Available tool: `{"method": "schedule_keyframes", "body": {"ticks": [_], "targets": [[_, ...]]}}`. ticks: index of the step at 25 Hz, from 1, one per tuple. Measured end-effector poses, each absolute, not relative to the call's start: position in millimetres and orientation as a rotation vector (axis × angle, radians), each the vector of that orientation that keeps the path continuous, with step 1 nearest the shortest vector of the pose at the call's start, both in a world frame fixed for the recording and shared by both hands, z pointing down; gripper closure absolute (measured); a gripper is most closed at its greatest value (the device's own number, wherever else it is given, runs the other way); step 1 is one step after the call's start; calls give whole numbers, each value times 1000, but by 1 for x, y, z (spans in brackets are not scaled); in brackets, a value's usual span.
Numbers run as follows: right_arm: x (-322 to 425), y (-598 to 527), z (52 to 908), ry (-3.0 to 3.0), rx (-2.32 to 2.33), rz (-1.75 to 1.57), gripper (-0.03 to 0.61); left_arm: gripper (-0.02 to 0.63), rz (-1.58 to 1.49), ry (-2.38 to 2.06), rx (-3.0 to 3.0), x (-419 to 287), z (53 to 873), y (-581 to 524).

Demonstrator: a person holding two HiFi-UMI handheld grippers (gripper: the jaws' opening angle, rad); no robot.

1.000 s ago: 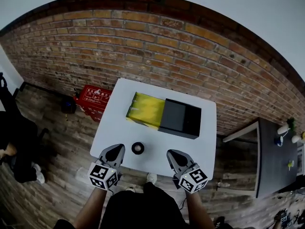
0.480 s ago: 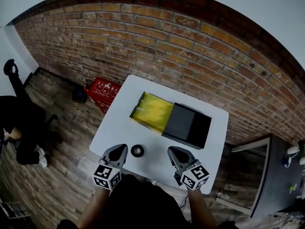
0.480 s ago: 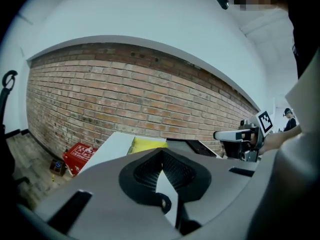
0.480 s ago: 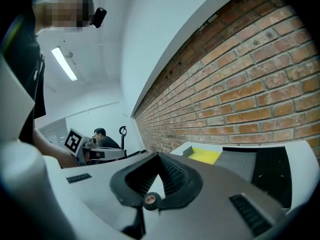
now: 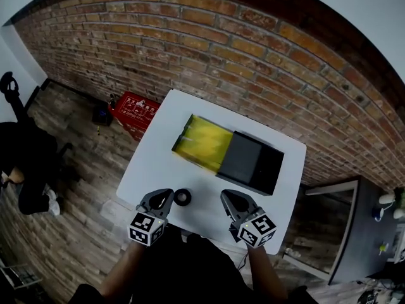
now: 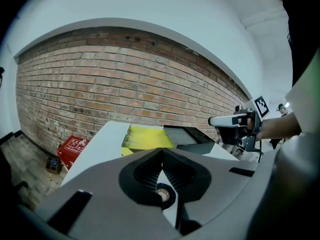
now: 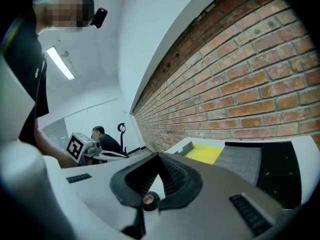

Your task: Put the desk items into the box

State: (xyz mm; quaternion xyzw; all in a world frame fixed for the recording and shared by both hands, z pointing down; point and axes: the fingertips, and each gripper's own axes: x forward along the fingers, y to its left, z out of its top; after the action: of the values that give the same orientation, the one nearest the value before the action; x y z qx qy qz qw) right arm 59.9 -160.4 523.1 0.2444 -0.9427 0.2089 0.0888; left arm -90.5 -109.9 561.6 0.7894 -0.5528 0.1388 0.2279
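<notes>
Box (image 5: 201, 145), yellow tray out of black sleeve (image 5: 250, 162), sits at table (image 5: 152, 163) 1 o'clock. Tape roll (image 5: 183, 197) near 6 o'clock edge, beside left gripper (image 5: 166, 196); right gripper (image 5: 226, 196) apart. Both closed, empty.

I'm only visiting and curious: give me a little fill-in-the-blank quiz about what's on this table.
The open part of the box is ____ inside.
The roll of tape lies on the ____ table, outside the box.
The wall behind the table is made of ____.
Missing words: yellow; white; brick.
</notes>
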Motion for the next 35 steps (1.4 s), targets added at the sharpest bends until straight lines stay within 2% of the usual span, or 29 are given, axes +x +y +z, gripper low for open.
{"method": "schedule_keyframes", "body": {"ticks": [16,17,19,20,35], "targets": [[31,-148,569,-2666,798,653,557,598,722,-1143,2269,-74,648,-110],[31,-147,571,-2659,803,657,557,594,750,-1126,2255,-74,657,-111],[34,-146,575,-2646,814,661,557,525,790,-1095,2229,-72,672,-113],[35,-147,576,-2640,819,660,557,515,800,-1083,2219,-71,677,-114],[54,-144,584,-2586,876,676,557,453,977,-1007,2151,-61,719,-116]]}}
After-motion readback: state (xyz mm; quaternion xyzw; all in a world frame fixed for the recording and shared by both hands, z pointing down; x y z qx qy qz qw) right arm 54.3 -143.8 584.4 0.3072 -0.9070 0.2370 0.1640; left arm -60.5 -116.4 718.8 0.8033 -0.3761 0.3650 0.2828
